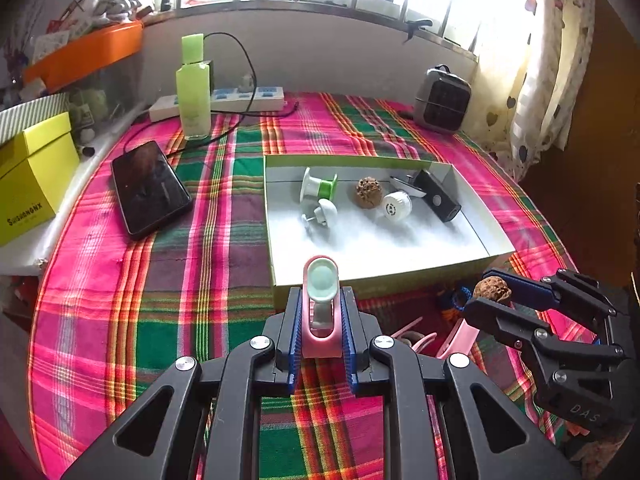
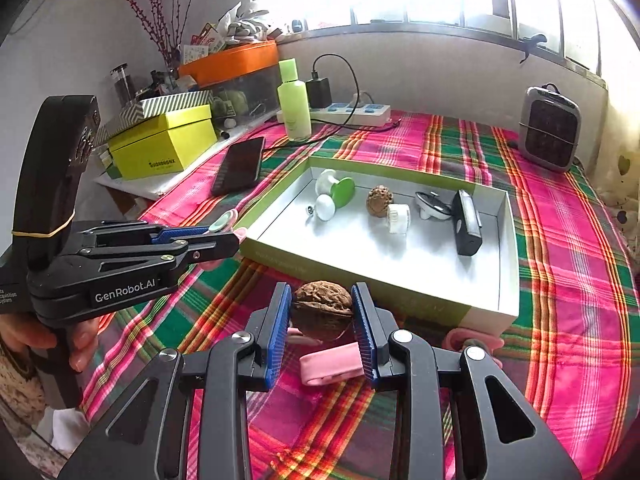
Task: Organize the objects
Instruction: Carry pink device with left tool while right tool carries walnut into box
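Observation:
My left gripper [image 1: 320, 294] is shut on a pink clip with a pale green round pad [image 1: 321, 280], held just above the cloth in front of the tray's near wall. The right wrist view shows that gripper [image 2: 224, 236] at the tray's left corner. My right gripper [image 2: 322, 292] is shut on a brown walnut [image 2: 322, 310], also short of the near wall; it appears with its walnut [image 1: 492, 289] at the right of the left wrist view. The shallow green-sided tray [image 1: 380, 248] holds a second walnut [image 1: 368, 192], a green-and-white spool [image 1: 319, 187], a white cap [image 1: 396, 206] and a black device [image 1: 436, 196].
More pink clips [image 2: 332, 366] lie on the plaid cloth under the grippers. A phone [image 1: 150, 188], a green bottle [image 1: 194, 92] and a power strip [image 1: 240, 100] sit left and behind the tray. A yellow box [image 1: 34, 176] stands far left, a grey heater [image 1: 442, 100] back right.

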`<state>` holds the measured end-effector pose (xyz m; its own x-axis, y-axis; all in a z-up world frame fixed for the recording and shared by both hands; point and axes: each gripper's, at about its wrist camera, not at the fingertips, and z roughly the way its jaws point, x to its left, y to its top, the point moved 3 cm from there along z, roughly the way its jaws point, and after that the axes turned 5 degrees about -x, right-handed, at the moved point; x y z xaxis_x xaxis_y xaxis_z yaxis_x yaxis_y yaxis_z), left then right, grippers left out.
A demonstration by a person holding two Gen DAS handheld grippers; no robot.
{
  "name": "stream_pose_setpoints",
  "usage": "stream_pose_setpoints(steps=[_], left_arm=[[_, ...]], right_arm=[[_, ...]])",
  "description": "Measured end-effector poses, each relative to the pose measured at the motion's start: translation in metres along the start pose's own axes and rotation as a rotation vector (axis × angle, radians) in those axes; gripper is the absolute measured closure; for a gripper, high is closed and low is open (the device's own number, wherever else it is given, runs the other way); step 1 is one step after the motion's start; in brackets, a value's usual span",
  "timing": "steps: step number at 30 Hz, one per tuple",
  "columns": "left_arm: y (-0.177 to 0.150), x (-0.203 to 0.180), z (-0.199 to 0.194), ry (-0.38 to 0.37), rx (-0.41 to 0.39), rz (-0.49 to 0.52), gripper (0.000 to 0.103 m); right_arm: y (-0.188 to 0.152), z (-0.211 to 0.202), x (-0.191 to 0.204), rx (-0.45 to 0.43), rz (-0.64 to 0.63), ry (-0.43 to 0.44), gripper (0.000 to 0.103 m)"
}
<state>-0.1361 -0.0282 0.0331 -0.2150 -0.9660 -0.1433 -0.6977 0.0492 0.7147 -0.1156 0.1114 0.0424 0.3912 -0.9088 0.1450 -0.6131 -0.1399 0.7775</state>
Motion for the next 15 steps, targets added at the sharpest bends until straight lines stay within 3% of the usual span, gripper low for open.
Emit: stream_pose_setpoints(steps=[15], left_arm=[[0.023, -0.012, 0.041, -0.014, 0.035, 0.017, 0.087]], right_arm=[[0.033, 0.053, -0.033, 0.043, 0.031, -0.019, 0.070]])
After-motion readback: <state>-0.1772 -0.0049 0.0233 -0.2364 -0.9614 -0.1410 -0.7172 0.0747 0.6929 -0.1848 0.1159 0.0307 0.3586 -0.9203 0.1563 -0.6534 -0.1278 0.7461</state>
